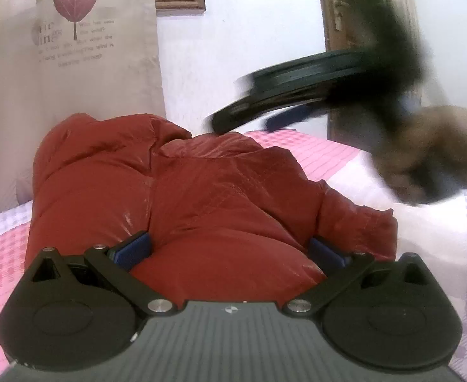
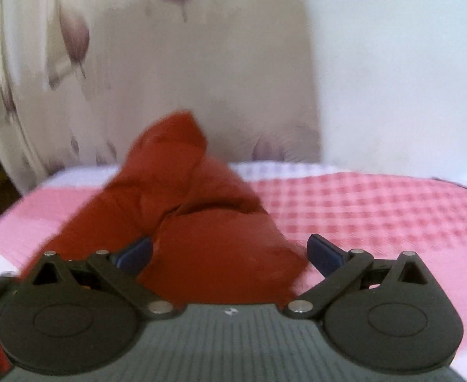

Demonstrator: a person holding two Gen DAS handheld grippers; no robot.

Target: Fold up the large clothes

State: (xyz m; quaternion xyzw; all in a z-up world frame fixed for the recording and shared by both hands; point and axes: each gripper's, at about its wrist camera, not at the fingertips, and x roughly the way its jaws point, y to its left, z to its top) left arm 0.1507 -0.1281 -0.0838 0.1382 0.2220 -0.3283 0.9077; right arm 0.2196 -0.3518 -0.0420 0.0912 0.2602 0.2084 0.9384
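Right view motion-blurred; right gripper [image 1: 345,86] smeared in left view. Curtain [image 1: 74,63] behind, door [image 1: 338,31] right. Red jacket [image 1: 176,197] puffy, bunched, on pink checked bed [image 2: 377,210]. Left gripper [image 1: 230,251] jaws spread, jacket bulging between. Right jaws spread; jacket fold beside left finger [image 2: 134,254].

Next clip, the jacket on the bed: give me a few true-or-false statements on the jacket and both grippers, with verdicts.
1. The jacket is red. True.
2. It lies on a green bedspread. False: the bedspread is pink checked.
3. The left gripper has its fingers spread, with jacket fabric between them. True.
4. The right gripper is clamped shut. False: its fingers stand wide apart.
5. The jacket lies flat and smooth. False: it is bunched up.
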